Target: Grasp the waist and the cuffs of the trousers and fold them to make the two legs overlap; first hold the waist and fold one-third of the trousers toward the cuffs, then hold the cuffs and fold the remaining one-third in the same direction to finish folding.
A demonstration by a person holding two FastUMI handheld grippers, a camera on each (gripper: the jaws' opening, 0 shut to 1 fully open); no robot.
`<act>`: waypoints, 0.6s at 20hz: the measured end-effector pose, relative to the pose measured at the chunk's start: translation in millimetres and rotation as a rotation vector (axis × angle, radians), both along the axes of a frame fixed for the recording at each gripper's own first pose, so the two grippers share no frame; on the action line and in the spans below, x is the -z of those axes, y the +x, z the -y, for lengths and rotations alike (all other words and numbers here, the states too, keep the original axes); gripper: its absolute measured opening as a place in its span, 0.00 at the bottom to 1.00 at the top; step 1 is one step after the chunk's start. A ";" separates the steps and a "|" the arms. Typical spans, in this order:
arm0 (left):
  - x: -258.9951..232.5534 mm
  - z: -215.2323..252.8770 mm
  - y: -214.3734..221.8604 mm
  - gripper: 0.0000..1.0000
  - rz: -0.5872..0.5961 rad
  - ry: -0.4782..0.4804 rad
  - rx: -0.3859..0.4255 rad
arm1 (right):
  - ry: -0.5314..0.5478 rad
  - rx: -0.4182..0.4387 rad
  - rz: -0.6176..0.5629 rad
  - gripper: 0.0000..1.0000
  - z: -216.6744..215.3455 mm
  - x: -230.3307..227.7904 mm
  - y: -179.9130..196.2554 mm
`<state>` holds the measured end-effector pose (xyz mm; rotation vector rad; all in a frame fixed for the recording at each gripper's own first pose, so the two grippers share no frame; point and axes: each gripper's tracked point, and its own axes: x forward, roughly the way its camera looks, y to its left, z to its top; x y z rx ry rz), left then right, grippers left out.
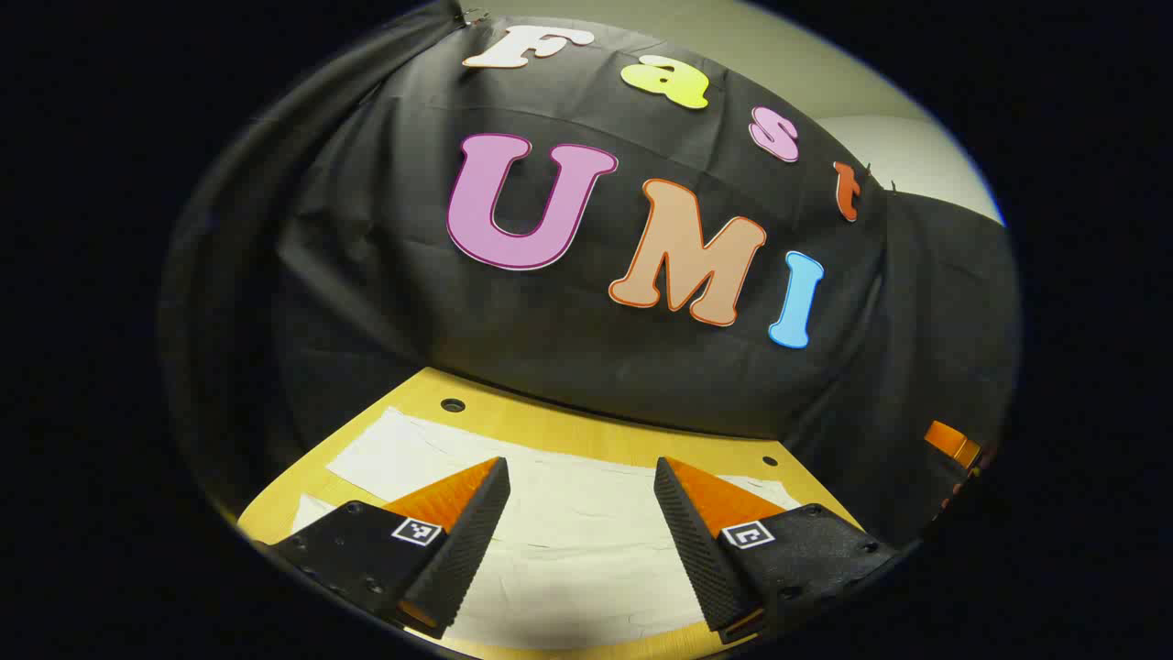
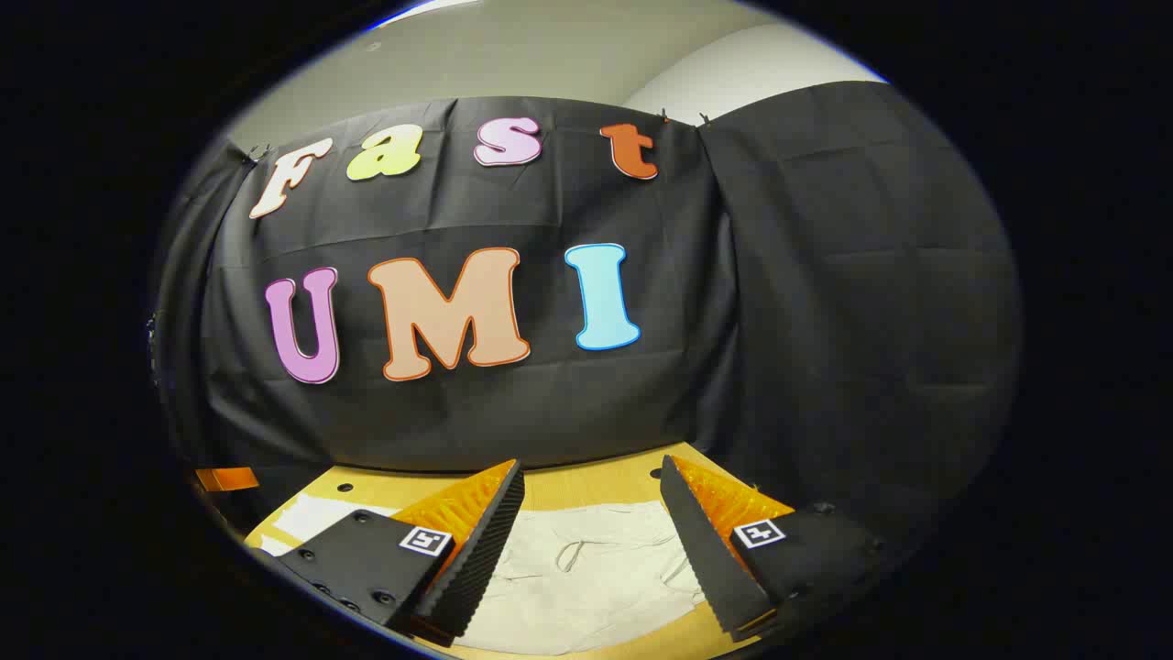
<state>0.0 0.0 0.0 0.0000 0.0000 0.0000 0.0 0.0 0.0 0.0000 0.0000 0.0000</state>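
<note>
Trousers point(image 1: 568, 541), pale cream, lie spread flat on the yellow wooden bench point(image 1: 550, 426) in front of the black cloth wall point(image 1: 550, 367). In the left gripper view we see a broad, smooth stretch of the fabric with its straight far edge running across the bench, and two small round holes point(image 1: 453, 404) in the bench top beyond that edge. The right gripper view gives us what the other does not: the end of the trousers point(image 2: 586, 577) with a thin drawstring point(image 2: 573, 553) looped loosely on top, so we take this for the waist. The left gripper point(image 1: 582, 477) hangs above the cloth with its jaws spread wide and nothing between them; we cannot tell whether the tips touch the fabric. The right gripper point(image 2: 591, 481) likewise has its jaws wide apart and empty, poised over the drawstring end. An orange object point(image 1: 953, 443) sits at the far right edge of the left gripper view, partly hidden, and we cannot say what it is.
</note>
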 end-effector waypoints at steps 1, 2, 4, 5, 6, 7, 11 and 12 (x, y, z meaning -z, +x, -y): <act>0.4 -0.4 0.5 0.95 0.001 0.001 0.000 | -0.004 -0.003 0.001 0.96 -0.8 -1.1 0.9; 0.1 -2.8 0.5 0.95 0.004 -0.001 -0.002 | -0.010 -0.006 0.003 0.95 -1.7 -2.6 3.1; 0.4 -6.4 -0.3 0.95 0.005 -0.006 -0.010 | -0.013 -0.012 0.001 0.96 -3.4 -1.5 8.2; 1.5 -9.2 -2.1 0.94 0.005 -0.004 -0.017 | -0.011 -0.015 -0.004 0.96 -4.6 -0.6 10.1; 2.4 -12.5 -4.0 0.94 0.004 0.000 -0.023 | -0.008 -0.023 -0.007 0.96 -7.0 0.2 11.9; 1.9 -14.2 -5.7 0.94 0.003 0.003 -0.026 | -0.010 -0.027 -0.008 0.96 -9.3 0.9 14.1; 0.2 -22.8 -11.8 0.94 0.004 0.018 -0.037 | -0.020 -0.047 -0.016 0.96 -14.9 1.9 20.3; -0.8 -24.3 -13.0 0.95 0.006 0.019 -0.039 | -0.020 -0.056 -0.016 0.96 -17.7 2.2 20.5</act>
